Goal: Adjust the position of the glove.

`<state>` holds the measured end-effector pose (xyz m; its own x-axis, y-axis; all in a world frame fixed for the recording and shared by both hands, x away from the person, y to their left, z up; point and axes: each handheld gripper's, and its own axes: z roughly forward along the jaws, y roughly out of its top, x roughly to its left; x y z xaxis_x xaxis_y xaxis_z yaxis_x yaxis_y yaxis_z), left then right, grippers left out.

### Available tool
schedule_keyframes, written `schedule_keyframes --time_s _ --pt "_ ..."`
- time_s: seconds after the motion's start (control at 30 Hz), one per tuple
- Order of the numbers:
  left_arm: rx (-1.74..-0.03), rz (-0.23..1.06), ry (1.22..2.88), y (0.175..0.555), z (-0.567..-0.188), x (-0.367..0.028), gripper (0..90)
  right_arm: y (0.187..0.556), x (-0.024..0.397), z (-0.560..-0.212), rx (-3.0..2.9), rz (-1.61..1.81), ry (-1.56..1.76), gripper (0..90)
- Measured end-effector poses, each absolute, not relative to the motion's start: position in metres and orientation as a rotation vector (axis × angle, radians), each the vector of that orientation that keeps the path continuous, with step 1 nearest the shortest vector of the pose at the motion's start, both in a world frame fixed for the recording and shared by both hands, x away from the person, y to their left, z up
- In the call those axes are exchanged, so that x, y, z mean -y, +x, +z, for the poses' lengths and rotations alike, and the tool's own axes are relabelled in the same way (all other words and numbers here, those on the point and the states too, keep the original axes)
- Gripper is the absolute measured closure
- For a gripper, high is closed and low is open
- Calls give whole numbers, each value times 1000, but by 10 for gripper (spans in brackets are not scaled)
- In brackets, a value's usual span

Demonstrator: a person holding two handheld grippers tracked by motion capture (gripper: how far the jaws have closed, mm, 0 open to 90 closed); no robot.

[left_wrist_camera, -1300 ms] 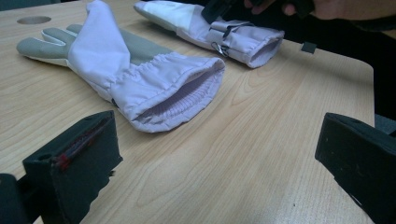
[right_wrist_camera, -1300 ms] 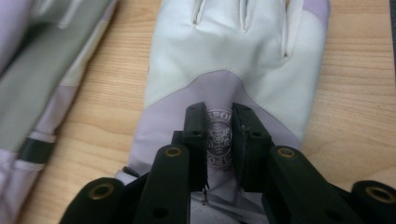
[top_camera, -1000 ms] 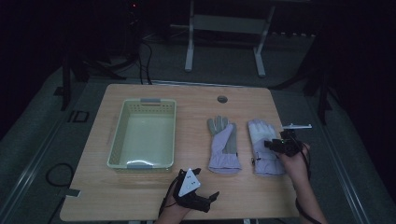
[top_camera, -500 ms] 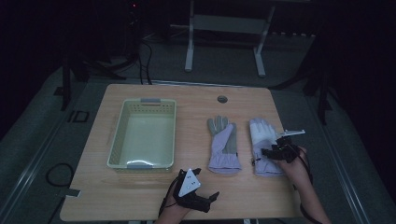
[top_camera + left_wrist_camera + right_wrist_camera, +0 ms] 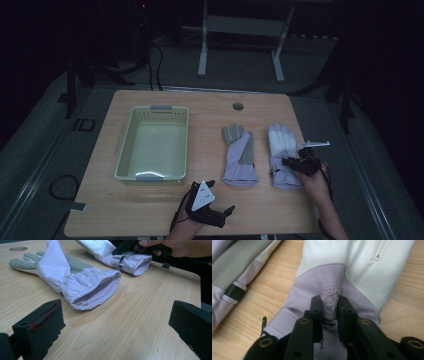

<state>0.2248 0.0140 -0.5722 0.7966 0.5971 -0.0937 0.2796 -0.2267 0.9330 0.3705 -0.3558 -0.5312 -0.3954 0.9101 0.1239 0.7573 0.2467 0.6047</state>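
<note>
- Since the earlier frame, right gripper point(image 5: 330, 315) has lowered; jaws just closing, pinching fabric of right glove point(image 5: 284, 152).
- Gloves: two; left glove point(image 5: 239, 155) untouched.
- Basket point(image 5: 126, 155): one.
- Left gripper point(image 5: 212, 210): jaws released.

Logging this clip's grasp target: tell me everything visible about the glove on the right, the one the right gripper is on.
The right glove lies flat on the wooden table, fingertips pointing away from the person, beside the other glove and apart from it. It looks like soft fabric: white over the hand, pale lilac toward the gathered cuff, with a round snowflake logo patch. The right gripper has just closed; its fingers pinch a fold at that patch.
</note>
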Motion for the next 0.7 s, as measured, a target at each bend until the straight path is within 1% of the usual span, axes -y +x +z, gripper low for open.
schedule_keyframes --time_s 0.13,0.33,0.37,0.7 --pt "-673 337 1819 225 -572 -14 0 370 359 -516 -2264 866 1583 805" --pt "-674 340 1818 225 -572 -14 0 367 357 -490 -2245 904 1572 807" --pt "-675 342 1818 225 -572 -14 0 367 355 -479 -2251 938 1550 807" --pt "-666 350 1820 223 -572 -14 0 365 323 -431 -2227 945 1499 806"
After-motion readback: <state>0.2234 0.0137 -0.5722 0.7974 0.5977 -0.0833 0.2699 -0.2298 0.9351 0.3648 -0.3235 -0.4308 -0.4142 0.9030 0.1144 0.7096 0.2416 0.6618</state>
